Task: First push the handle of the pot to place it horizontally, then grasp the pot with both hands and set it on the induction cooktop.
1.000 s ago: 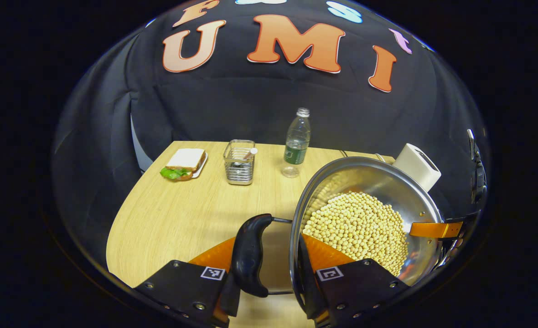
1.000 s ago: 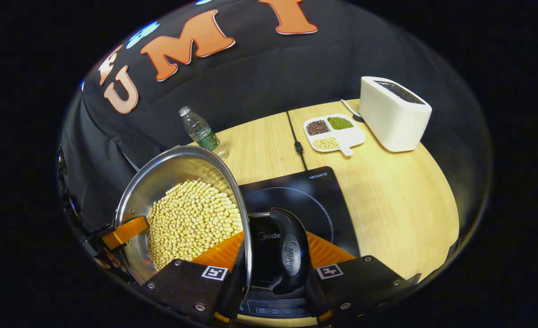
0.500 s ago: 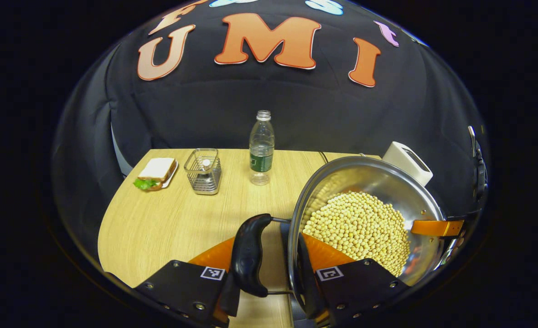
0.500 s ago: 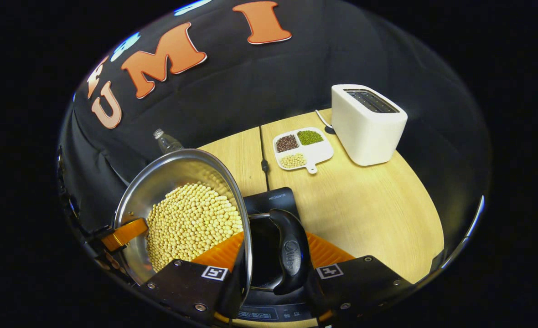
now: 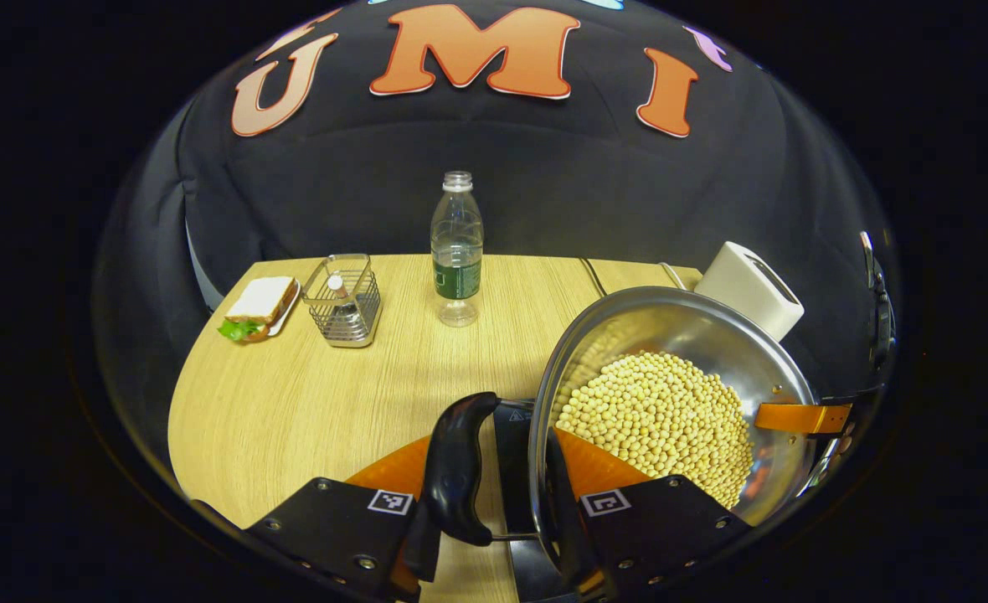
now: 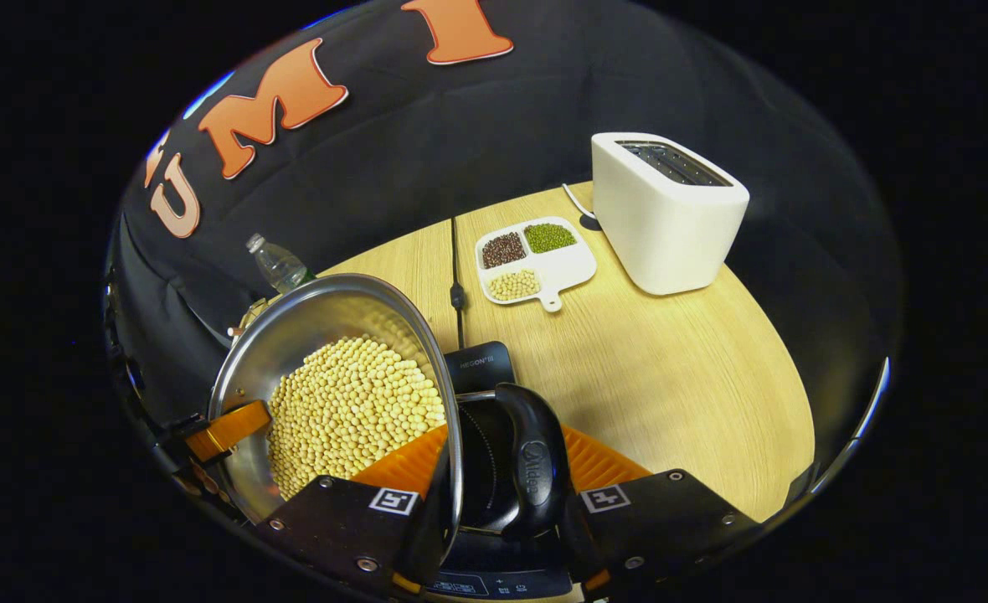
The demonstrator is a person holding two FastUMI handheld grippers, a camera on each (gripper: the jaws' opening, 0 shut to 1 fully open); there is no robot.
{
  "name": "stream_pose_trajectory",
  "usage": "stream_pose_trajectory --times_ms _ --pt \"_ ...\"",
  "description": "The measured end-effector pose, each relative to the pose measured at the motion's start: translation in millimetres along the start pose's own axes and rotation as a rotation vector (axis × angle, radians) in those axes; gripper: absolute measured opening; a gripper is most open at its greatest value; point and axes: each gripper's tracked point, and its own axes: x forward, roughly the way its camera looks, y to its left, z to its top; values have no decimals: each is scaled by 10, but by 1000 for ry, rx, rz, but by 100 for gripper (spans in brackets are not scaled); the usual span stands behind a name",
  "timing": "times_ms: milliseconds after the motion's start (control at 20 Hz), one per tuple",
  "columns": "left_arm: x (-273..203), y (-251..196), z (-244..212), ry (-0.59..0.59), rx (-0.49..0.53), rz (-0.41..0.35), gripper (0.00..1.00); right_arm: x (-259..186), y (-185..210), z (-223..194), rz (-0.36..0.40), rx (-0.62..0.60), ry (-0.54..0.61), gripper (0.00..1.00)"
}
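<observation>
Pot point(image 5: 670, 394) shifted over cooktop point(image 6: 481, 368) | wooden table point(image 5: 293, 402) | both hand-held grippers clamp pot

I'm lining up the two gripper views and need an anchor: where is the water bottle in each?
Left gripper view: the water bottle stands upright at the table's far edge, upper centre, right of the wire basket.
Right gripper view: the water bottle shows at upper left, tilted by the lens, just behind the pot rim.
Shared landmark: the white toaster.
</observation>
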Motion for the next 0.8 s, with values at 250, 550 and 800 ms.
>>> stream_pose_trajectory --times_ms 250,550,800 --pt "44 -12 9 51 -7 -7 60 -65 -16 48 -15 2 41 56" --pt "49 16 59 82 -22 -18 58 -119 -17 83 -25 7 53 57" --pt "69 7 -63 99 -50 -36 58 -124 -28 -85 -27 6 43 57"
